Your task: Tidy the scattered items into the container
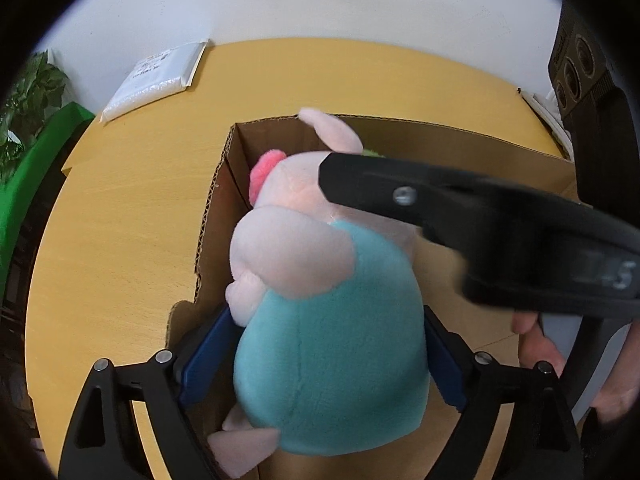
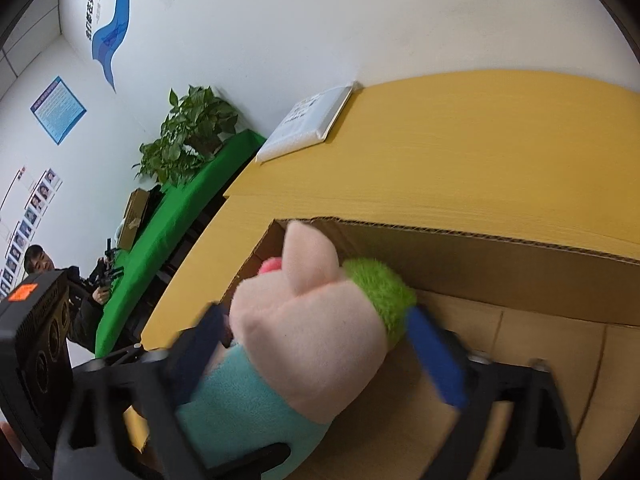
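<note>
A plush pig toy (image 1: 328,320), pale pink head w/ a teal body, sits inside an open cardboard box (image 1: 224,184) on a yellow wood table (image 1: 120,220). Seen from the left wrist cam, the toy fills the box's near-left corner, one ear poking above the far wall.

The left gripper (image 1: 326,356) points steeply down into the box. Its blue-padded jaws stand wide, one on each side of the teal body; the pads sit right at the plush sides, but whether they press on it can't be told.

The right gripper (image 2: 316,344) comes in from the side around the pig's head. Its jaws are spread wide too; the blue pad on the right lies against a green fuzzy patch (image 2: 380,292) by the head, the other pad is blurred near the snout side. No clear squeeze shows.

A white padded envelope (image 1: 154,80) lies at the table's far edge, well apart from the box. In the right wrist view, a potted plant (image 2: 188,132) stands on a green-covered surface (image 2: 176,232), and a person (image 2: 60,284) is in the bkgd.
</note>
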A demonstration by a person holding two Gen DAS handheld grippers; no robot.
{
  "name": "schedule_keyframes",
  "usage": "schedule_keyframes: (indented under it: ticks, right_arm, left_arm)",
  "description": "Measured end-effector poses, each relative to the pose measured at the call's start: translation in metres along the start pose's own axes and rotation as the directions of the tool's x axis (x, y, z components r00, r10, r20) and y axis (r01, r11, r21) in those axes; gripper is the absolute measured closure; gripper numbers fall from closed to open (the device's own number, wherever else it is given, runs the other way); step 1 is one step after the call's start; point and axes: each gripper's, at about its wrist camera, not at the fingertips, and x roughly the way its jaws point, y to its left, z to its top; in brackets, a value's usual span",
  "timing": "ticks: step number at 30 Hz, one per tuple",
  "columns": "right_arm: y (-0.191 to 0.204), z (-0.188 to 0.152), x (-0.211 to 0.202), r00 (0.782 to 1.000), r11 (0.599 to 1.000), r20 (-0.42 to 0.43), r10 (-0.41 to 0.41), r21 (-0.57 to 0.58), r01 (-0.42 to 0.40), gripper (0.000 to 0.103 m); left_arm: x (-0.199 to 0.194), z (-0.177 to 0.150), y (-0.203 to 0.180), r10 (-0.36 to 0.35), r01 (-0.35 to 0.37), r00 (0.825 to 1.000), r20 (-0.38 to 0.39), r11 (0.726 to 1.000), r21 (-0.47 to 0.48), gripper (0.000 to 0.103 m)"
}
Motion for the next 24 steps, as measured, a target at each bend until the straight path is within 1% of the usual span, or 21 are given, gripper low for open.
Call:
schedule_keyframes:
  ticks: [3,5,8,11,14,17,18,21,23,24]
  right_arm:
    - [0.0,-0.002,-0.029,1.0,1.0,0.022,-0.008,0.005,0.008,0.0]
    - [0.004,-0.004,-0.056,0.999,1.0,0.04,-0.013,-0.011,0.013,0.0]
    - [0.015,-0.013,-0.111,0.996,0.997,0.078,-0.038,-0.06,0.042,0.0]
    - [0.031,-0.03,-0.17,0.99,0.99,0.127,-0.064,-0.121,0.079,0.0]
    - [0.046,-0.06,-0.23,0.982,0.974,0.159,-0.102,-0.183,0.131,0.0]
    - [0.052,-0.099,-0.277,0.978,0.96,0.148,-0.15,-0.215,0.179,0.0]
    - [0.052,-0.112,-0.29,0.976,0.958,0.142,-0.163,-0.213,0.191,0.0]
    - [0.05,-0.161,-0.328,0.974,0.954,0.117,-0.195,-0.209,0.216,0.0]
    - [0.045,-0.198,-0.345,0.972,0.951,0.091,-0.219,-0.203,0.233,0.0]
    - [0.042,-0.214,-0.349,0.97,0.949,0.074,-0.231,-0.203,0.242,0.0]
  left_arm:
    - [-0.013,-0.003,-0.001,0.046,-0.046,0.999,0.019,0.999,0.011,0.012]
    - [-0.033,-0.007,-0.002,0.075,-0.076,0.994,0.074,0.997,0.014,0.012]
    - [-0.057,-0.011,0.0,0.055,-0.056,0.992,0.115,0.998,0.006,0.012]
    - [-0.079,-0.017,0.006,0.039,-0.038,0.987,0.153,0.999,-0.01,0.012]
    - [-0.1,-0.025,0.008,-0.021,0.025,0.981,0.193,0.999,-0.019,0.012]
    - [-0.119,-0.045,-0.011,-0.099,0.097,0.972,0.215,0.995,0.02,0.012]
    - [-0.125,-0.056,-0.02,-0.124,0.117,0.968,0.216,0.992,0.042,0.012]
    - [-0.144,-0.094,-0.04,-0.168,0.149,0.962,0.217,0.984,0.102,0.012]
    - [-0.149,-0.118,-0.05,-0.193,0.171,0.958,0.211,0.978,0.118,0.012]
    - [-0.151,-0.133,-0.056,-0.216,0.193,0.956,0.2,0.973,0.126,0.012]
